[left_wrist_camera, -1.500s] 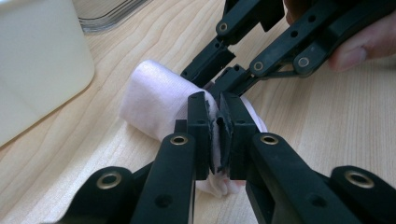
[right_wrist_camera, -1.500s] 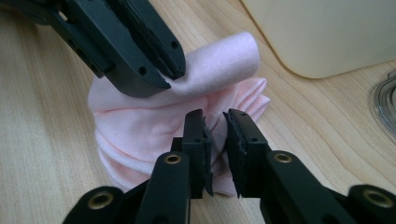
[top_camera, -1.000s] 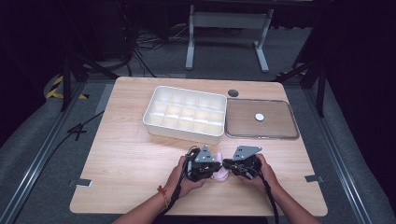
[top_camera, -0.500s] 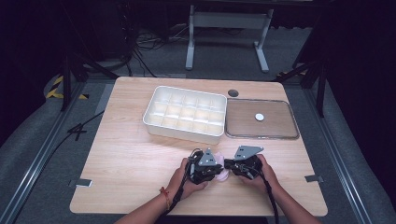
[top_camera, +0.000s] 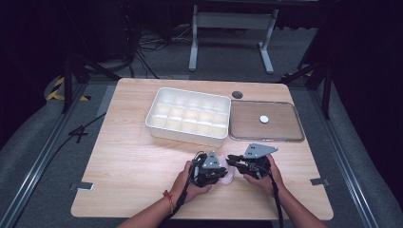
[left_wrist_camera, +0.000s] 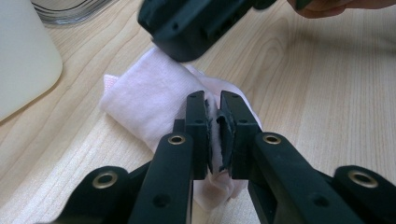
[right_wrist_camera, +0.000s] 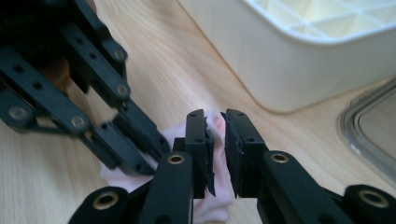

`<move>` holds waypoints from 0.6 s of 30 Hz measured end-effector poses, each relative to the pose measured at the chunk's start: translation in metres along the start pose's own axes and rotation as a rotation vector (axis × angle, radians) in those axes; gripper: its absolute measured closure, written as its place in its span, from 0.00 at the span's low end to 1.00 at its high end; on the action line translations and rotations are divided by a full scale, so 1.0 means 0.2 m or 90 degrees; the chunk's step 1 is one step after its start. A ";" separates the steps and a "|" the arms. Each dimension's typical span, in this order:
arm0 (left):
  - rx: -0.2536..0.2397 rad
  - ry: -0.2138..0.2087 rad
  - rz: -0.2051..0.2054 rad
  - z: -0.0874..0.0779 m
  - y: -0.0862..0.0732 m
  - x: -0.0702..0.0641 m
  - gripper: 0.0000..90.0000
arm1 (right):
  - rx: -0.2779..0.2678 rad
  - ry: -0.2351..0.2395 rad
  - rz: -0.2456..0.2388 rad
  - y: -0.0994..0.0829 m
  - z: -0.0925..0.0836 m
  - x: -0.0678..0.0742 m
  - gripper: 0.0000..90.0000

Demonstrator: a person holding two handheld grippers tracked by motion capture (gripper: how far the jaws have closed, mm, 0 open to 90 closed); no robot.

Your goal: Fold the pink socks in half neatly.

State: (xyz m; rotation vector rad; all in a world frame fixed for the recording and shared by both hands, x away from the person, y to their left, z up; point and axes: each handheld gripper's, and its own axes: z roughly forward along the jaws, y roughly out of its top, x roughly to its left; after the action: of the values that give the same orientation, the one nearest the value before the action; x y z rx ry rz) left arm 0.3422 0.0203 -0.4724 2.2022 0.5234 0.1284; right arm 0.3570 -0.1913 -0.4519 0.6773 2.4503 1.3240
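A pale pink cloth (left_wrist_camera: 144, 100) lies folded on the wooden table near its front edge, between my two hands (top_camera: 229, 177). My left gripper (left_wrist_camera: 213, 100) is shut on a fold of it, with the fabric pinched between the pads. My right gripper (right_wrist_camera: 215, 116) faces it from the other side. Its jaws have just been opening and stand a narrow gap apart over the cloth (right_wrist_camera: 215, 207), the pads not pressing on it. In the high view the left gripper (top_camera: 222, 174) and the right gripper (top_camera: 233, 162) nearly meet tip to tip.
A white compartment box (top_camera: 187, 135) stands behind the hands at mid-table. A clear flat tray (top_camera: 266, 138) with a small white disc (top_camera: 264, 118) lies to the right of the box. A dark round spot (top_camera: 237, 94) sits near the far edge.
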 end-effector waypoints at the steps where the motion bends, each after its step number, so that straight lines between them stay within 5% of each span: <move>1: 0.000 0.000 0.000 0.00 0.00 0.00 0.92 | -0.010 0.003 -0.002 0.01 0.00 0.00 0.89; 5: -0.002 0.000 0.001 0.00 0.00 0.00 0.91 | -0.009 0.015 -0.008 0.02 0.01 0.02 0.87; 13: -0.005 -0.009 0.004 -0.01 0.00 0.00 0.86 | 0.062 0.013 -0.009 -0.02 0.09 0.01 0.89; 18: -0.041 -0.020 0.007 -0.13 0.05 0.01 0.87 | 0.067 0.014 0.002 -0.04 0.08 -0.02 0.90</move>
State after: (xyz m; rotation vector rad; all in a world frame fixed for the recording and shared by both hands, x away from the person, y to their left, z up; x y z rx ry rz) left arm 0.3404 0.0352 -0.4485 2.1408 0.4824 0.1146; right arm 0.3648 -0.1855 -0.4683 0.6945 2.5524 1.2171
